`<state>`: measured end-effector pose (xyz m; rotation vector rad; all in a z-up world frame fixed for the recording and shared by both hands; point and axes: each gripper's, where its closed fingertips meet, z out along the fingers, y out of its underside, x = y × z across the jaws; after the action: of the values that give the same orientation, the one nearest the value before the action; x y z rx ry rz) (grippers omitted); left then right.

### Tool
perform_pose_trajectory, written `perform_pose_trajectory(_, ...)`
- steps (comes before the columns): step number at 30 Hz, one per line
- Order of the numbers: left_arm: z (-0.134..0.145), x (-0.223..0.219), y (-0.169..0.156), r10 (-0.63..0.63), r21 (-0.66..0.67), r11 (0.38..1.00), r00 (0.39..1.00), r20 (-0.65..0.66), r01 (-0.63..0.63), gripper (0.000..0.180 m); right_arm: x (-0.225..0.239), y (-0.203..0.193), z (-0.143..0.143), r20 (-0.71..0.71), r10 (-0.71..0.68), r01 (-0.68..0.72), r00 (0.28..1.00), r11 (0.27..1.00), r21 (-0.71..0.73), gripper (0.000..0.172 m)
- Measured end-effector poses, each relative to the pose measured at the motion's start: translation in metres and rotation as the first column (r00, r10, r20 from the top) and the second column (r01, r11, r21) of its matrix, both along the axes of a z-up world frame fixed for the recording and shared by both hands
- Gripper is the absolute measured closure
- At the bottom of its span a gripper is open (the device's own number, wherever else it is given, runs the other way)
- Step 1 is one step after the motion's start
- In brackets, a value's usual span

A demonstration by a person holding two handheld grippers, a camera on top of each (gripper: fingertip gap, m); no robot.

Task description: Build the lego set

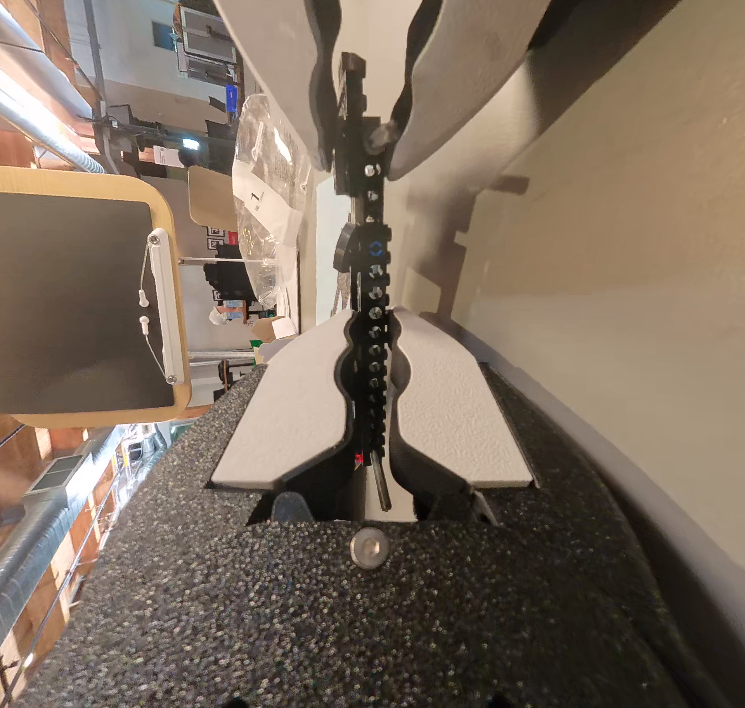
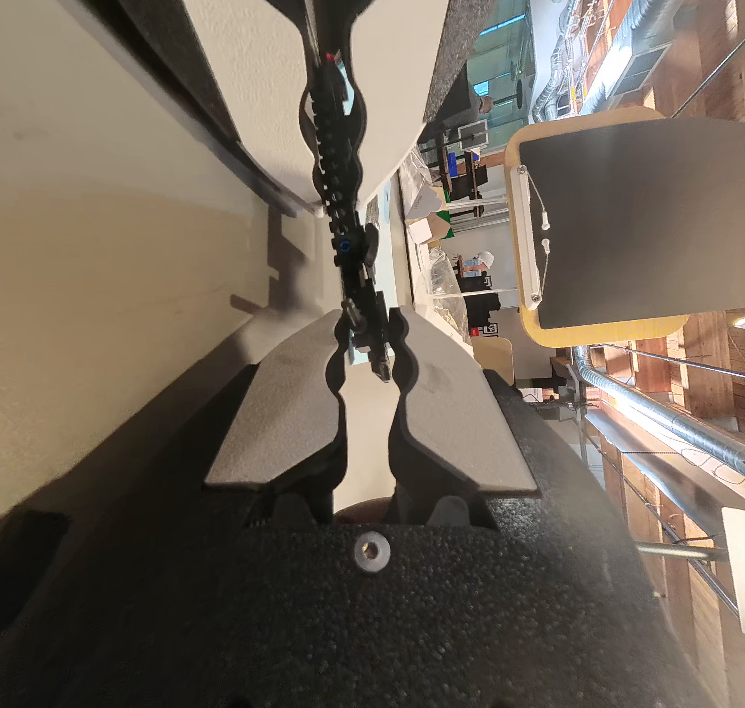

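Fingers of both grippers are clamped on one long black perforated beam (image 1: 377, 305), each at an opposite end. It is held in the air beside a pale surface (image 1: 604, 245).

By the left wrist view, the left gripper (image 1: 373, 325) is shown with its pads pressed on the beam's studded length, and a thin metal pin (image 1: 381, 487) is seen deep between its fingers; the right gripper (image 1: 363, 156) closes from the far end. By the right wrist view, the right gripper (image 2: 369, 337) is seen gripping the bulkier stacked end, where a short grey peg (image 2: 350, 311) sticks out, detail hidden in the other view. The left gripper (image 2: 336, 188) appears beyond.

A blue ring (image 1: 375, 248) is set in one hole. Writing is borne by a clear plastic bag (image 1: 266, 204) with white paper inside, lying on the surface.

Open room lies alongside the beam; the surface's edge (image 2: 407, 245) runs near it.
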<state>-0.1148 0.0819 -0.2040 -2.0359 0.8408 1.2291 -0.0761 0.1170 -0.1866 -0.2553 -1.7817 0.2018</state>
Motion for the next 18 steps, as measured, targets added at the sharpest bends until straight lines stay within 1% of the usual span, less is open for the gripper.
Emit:
perform_pose_trajectory(4, 0.003, 0.004, -0.004, -0.009, 0.014, 1.0, 1.0, -0.009, 0.01, 0.167, 0.004, -0.004, 0.004, -0.03, 0.024, -0.023, 0.999, 0.999, 0.022, 0.151)
perform_pose_trajectory(8, 0.01, 0.006, -0.009, -0.012, 0.046, 0.999, 0.999, -0.046, 0.014, 0.168, 0.014, -0.012, 0.015, -0.062, 0.066, -0.066, 0.996, 0.998, -0.001, 0.139)
perform_pose_trajectory(11, 0.017, 0.005, -0.013, -0.005, 0.066, 0.998, 0.997, -0.071, 0.01, 0.168, 0.022, -0.025, 0.021, -0.063, 0.123, -0.125, 0.99, 0.992, -0.032, 0.131)
perform_pose_trajectory(13, 0.021, 0.005, -0.014, -0.004, 0.078, 0.997, 0.996, -0.089, 0.011, 0.168, 0.025, -0.033, 0.023, -0.071, 0.151, -0.153, 0.986, 0.988, -0.028, 0.125)
perform_pose_trajectory(16, 0.03, 0.01, -0.017, -0.023, 0.099, 0.995, 0.994, -0.103, 0.033, 0.168, 0.029, -0.043, 0.027, -0.093, 0.179, -0.181, 0.98, 0.983, -0.013, 0.119)
perform_pose_trajectory(18, 0.039, 0.013, -0.02, -0.027, 0.122, 0.992, 0.993, -0.118, 0.042, 0.168, 0.032, -0.049, 0.033, -0.105, 0.19, -0.194, 0.976, 0.98, -0.033, 0.117)
